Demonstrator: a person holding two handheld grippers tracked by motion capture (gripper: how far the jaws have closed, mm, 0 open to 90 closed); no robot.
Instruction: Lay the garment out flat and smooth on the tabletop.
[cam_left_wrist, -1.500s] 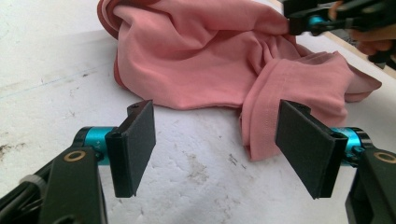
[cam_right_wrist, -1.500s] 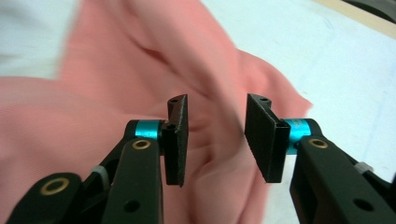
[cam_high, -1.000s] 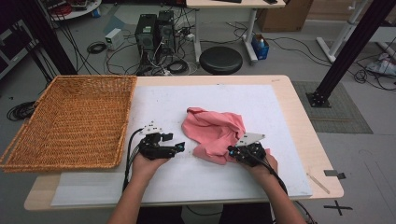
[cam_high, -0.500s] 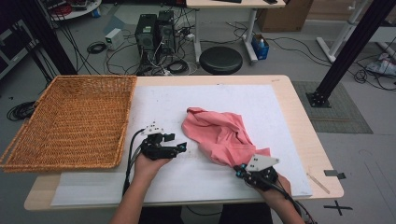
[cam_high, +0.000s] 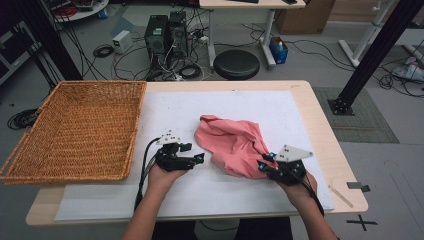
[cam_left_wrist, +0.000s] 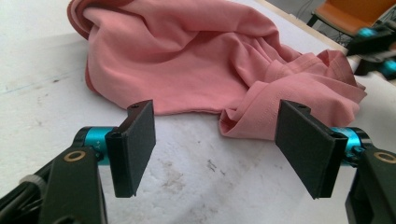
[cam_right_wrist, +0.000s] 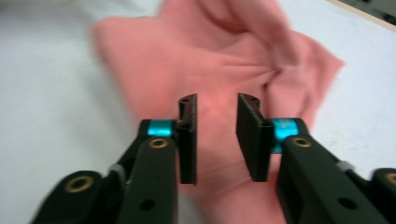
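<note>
A crumpled pink cloth (cam_high: 232, 145) lies on the white sheet (cam_high: 200, 195) in the middle of the table. My left gripper (cam_high: 197, 159) rests just left of the cloth, open, and its jaws frame the cloth's near fold (cam_left_wrist: 247, 121) without touching it. My right gripper (cam_high: 265, 161) hovers at the cloth's near right edge. Its jaws have just been opening and stand a little apart (cam_right_wrist: 217, 126), their pads off the fabric. The pink cloth (cam_right_wrist: 224, 60) lies below and beyond them, blurred.
A wicker basket (cam_high: 75, 125) stands empty on the table's left side. The table's right edge (cam_high: 345, 170) is close to my right hand. A thin stick (cam_high: 341, 195) lies near the front right corner. A stool and cables sit on the floor beyond.
My right gripper drew the cloth's near right edge toward the front of the table, then parted its jaws and moved up and off the fabric. The left gripper stayed put.
</note>
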